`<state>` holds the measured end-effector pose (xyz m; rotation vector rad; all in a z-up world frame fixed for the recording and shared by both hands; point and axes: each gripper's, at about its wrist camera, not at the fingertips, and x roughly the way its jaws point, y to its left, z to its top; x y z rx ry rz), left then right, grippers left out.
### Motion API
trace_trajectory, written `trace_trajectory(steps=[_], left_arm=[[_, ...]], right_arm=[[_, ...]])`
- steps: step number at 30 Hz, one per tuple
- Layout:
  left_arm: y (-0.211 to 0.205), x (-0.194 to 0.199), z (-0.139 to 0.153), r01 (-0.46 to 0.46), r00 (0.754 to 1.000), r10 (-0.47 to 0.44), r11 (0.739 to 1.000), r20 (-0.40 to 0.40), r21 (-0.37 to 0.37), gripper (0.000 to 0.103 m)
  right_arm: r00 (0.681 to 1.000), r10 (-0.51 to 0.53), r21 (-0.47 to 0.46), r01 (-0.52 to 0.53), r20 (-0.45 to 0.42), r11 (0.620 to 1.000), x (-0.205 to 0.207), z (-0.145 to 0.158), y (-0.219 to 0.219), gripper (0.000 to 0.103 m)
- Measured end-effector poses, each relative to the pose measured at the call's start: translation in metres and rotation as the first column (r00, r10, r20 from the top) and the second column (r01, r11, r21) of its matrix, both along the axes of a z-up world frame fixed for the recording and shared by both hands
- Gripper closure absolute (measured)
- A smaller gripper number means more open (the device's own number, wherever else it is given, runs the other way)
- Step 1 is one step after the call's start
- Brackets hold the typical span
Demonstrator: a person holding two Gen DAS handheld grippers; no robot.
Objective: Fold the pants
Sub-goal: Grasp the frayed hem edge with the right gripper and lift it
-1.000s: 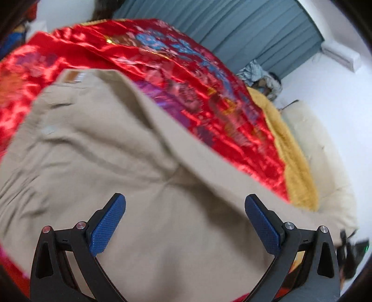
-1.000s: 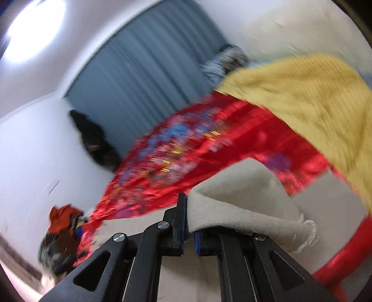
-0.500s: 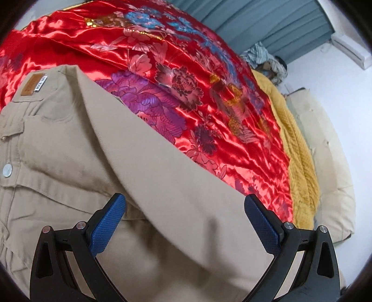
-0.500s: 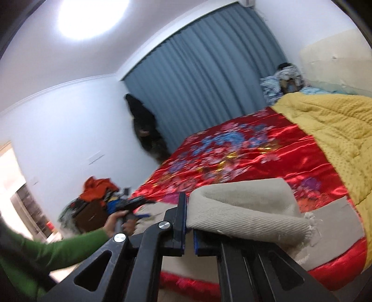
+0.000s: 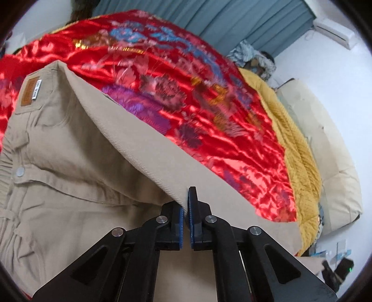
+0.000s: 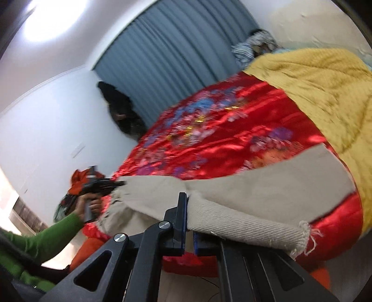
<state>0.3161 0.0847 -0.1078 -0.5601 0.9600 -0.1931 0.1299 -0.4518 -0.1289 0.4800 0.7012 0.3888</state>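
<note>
Left wrist view: left gripper (image 5: 186,209) closed, blue pads (image 5: 192,209) pinched on a raised fold of the beige pants (image 5: 69,162), jaws having just closed on the cloth. Pants spread over the near part of a bed under a red floral satin cover (image 5: 186,97). Waistband toward the left, bearing a brown leather patch (image 5: 29,93) and a metal button (image 5: 19,172). One pant leg running off toward the lower right along the bed's edge. Beyond the red cover, a yellow blanket (image 5: 297,144), then a cream headboard cushion (image 5: 325,139). Grey-blue curtains (image 5: 232,21) along the far wall.

Right wrist view: right gripper (image 6: 188,213) shut, clamped on a folded hem of the pants (image 6: 244,218), with a frayed white edge (image 6: 307,234) hanging at the right. More of the beige cloth lying on the red cover (image 6: 209,139), beside the yellow blanket (image 6: 313,81). At left, a green sleeve (image 6: 46,237) and a hand (image 6: 90,204) holding the left gripper (image 6: 119,184), blurred, seemingly touching the far end of the pants.
</note>
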Motion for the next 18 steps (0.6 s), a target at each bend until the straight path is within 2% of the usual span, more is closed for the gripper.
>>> trace_trajectory(steps=[3, 5, 7, 8, 9, 11, 12, 14, 15, 16, 17, 18], left_arm=[[-0.005, 0.01, 0.018, -0.038, 0.999, 0.038, 0.999, 0.022, -0.007, 0.102], [-0.006, 0.013, 0.036, -0.099, 0.993, 0.1, 0.995, 0.068, -0.02, 0.102], [-0.005, 0.002, 0.062, -0.135, 0.978, 0.141, 0.99, 0.156, -0.049, 0.102], [-0.004, -0.01, 0.077, -0.143, 0.965, 0.151, 0.988, 0.213, -0.053, 0.102], [-0.004, -0.03, 0.092, -0.147, 0.949, 0.153, 0.988, 0.276, -0.04, 0.102], [-0.004, -0.061, 0.096, -0.153, 0.937, 0.142, 0.988, 0.32, 0.01, 0.101], [-0.008, -0.085, 0.087, -0.148, 0.941, 0.124, 0.987, 0.314, 0.055, 0.101], [-0.018, -0.112, 0.054, -0.116, 0.965, 0.09, 0.989, 0.245, 0.096, 0.101], [-0.03, -0.128, 0.018, -0.078, 0.987, 0.058, 0.988, 0.152, 0.133, 0.101], [-0.037, -0.133, -0.001, -0.052, 0.994, 0.038, 0.988, 0.1, 0.146, 0.101], [-0.046, -0.138, -0.027, -0.02, 0.999, 0.016, 0.989, 0.033, 0.147, 0.101], [-0.053, -0.143, -0.05, -0.003, 1.0, 0.006, 0.991, -0.029, 0.133, 0.101]], right_arm=[[0.998, -0.017, -0.056, 0.013, -0.057, 0.998, 0.039, -0.002, -0.011, 0.099], [0.999, -0.022, -0.095, 0.018, -0.05, 0.995, 0.072, 0.008, -0.015, 0.099], [1.0, -0.011, -0.132, 0.013, 0.02, 0.991, 0.1, 0.036, -0.013, 0.098], [0.997, 0.009, -0.13, 0.001, 0.081, 0.991, 0.108, 0.057, -0.01, 0.099], [0.989, 0.033, -0.114, -0.017, 0.144, 0.993, 0.11, 0.075, -0.009, 0.099], [0.963, 0.078, -0.093, -0.055, 0.259, 0.994, 0.103, 0.103, -0.01, 0.099], [0.954, 0.096, -0.102, -0.069, 0.283, 0.992, 0.097, 0.105, -0.013, 0.099], [0.965, 0.096, -0.112, -0.07, 0.245, 0.991, 0.09, 0.084, -0.024, 0.099], [0.983, 0.066, -0.105, -0.048, 0.173, 0.993, 0.087, 0.056, -0.036, 0.099], [0.994, 0.035, -0.095, -0.025, 0.108, 0.995, 0.086, 0.032, -0.046, 0.099], [1.0, -0.007, -0.085, 0.008, 0.006, 0.996, 0.085, -0.002, -0.058, 0.099], [0.993, -0.047, -0.081, 0.039, -0.105, 0.996, 0.086, -0.035, -0.07, 0.098]])
